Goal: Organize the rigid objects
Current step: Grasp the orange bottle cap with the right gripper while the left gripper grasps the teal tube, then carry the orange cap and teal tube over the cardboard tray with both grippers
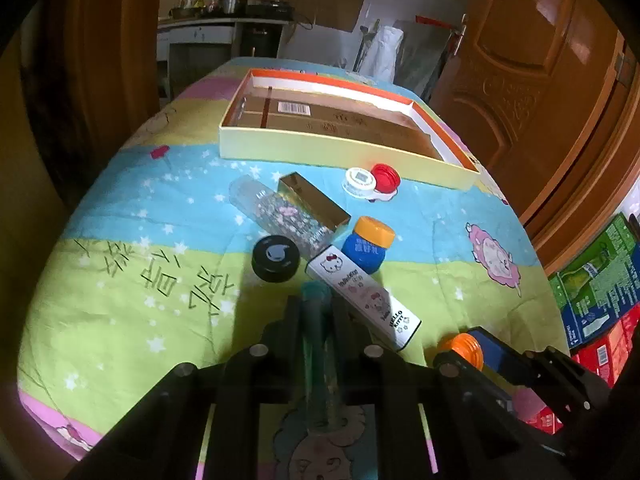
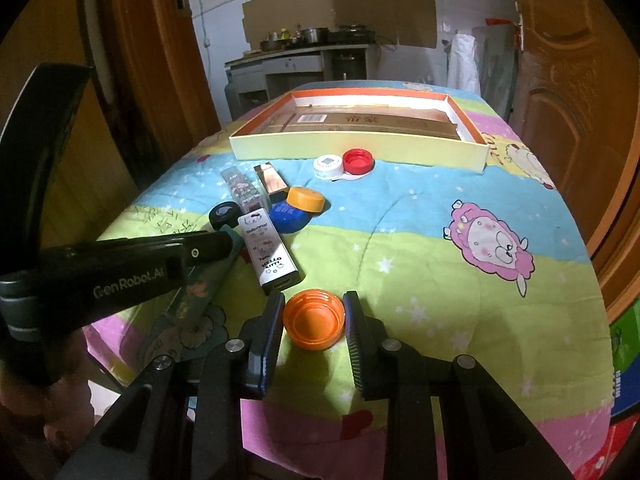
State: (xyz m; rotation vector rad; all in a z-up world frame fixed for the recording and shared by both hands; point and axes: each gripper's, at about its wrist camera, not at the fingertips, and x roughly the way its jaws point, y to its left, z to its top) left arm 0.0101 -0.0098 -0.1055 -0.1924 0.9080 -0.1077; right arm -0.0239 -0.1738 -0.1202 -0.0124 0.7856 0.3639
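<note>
The left gripper (image 1: 318, 312) is clamped tight on a slim teal tube (image 1: 316, 360) that lies lengthwise between its jaws on the patterned blanket (image 2: 420, 248). Just beyond its tip sits a black round lid (image 1: 276, 258), with a clear printed tube (image 1: 280, 212) and a gold box (image 1: 314, 200) lying side by side behind it. The white Hello Kitty box (image 1: 364, 296) lies diagonally just right of the left gripper, its far end touching a blue jar (image 1: 366, 250) with a yellow cap. Farther back, a white cap (image 1: 360, 182) and a red cap (image 1: 385, 178) sit together near the front wall of the open shallow box (image 1: 340, 148). At the right, the right gripper (image 2: 313, 316) is closed on an orange cap (image 2: 314, 318), both pads pressing its rim while it rests on the blanket.
</note>
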